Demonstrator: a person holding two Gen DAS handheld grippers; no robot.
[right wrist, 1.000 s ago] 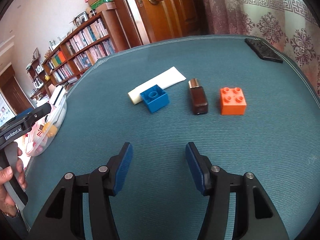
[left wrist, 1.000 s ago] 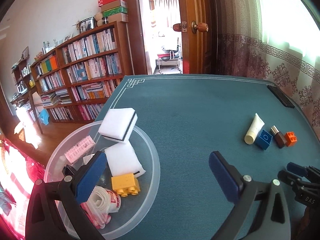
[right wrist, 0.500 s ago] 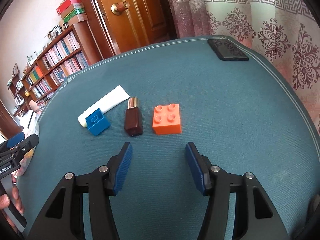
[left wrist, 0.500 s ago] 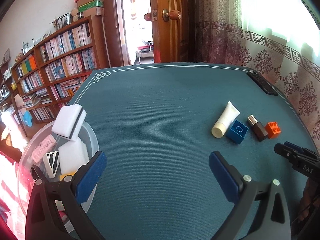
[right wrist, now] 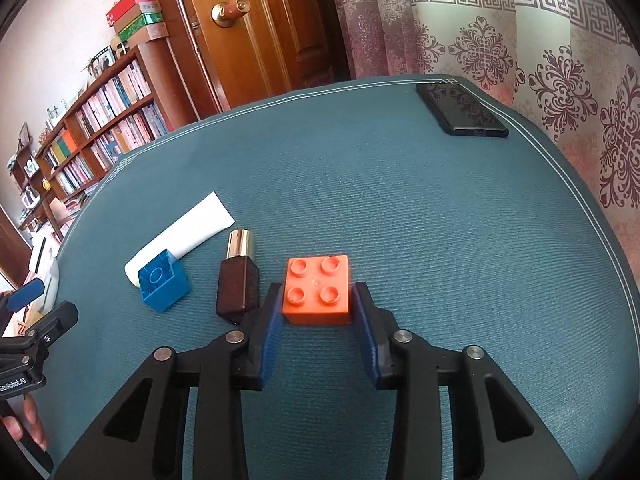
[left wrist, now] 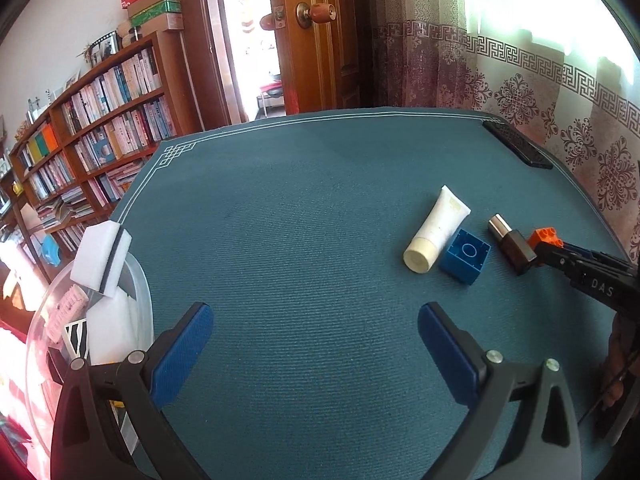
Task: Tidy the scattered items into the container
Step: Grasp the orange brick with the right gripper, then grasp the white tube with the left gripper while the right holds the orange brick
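An orange brick [right wrist: 316, 290] lies flat on the teal table [right wrist: 440, 220], and my right gripper [right wrist: 317, 312] is shut on it, one blue pad against each side. To its left lie a brown bottle [right wrist: 238, 280] with a gold cap, a blue brick [right wrist: 163, 285] and a white tube [right wrist: 184, 232]. My left gripper [left wrist: 316, 344] hangs open over bare table with nothing between its fingers. The clear bowl [left wrist: 149, 312] sits at the table's left edge, with a white sponge [left wrist: 102, 258] leaning on its rim and several items inside.
A black phone [right wrist: 460, 114] lies at the far right corner of the table. A bookshelf [left wrist: 100, 120] and an open wooden door [left wrist: 320, 40] stand beyond the table. A patterned curtain [right wrist: 520, 40] hangs along the right side.
My right gripper moved forward around the orange brick and its jaws narrowed onto it. My left gripper swung right, away from the bowl, still open.
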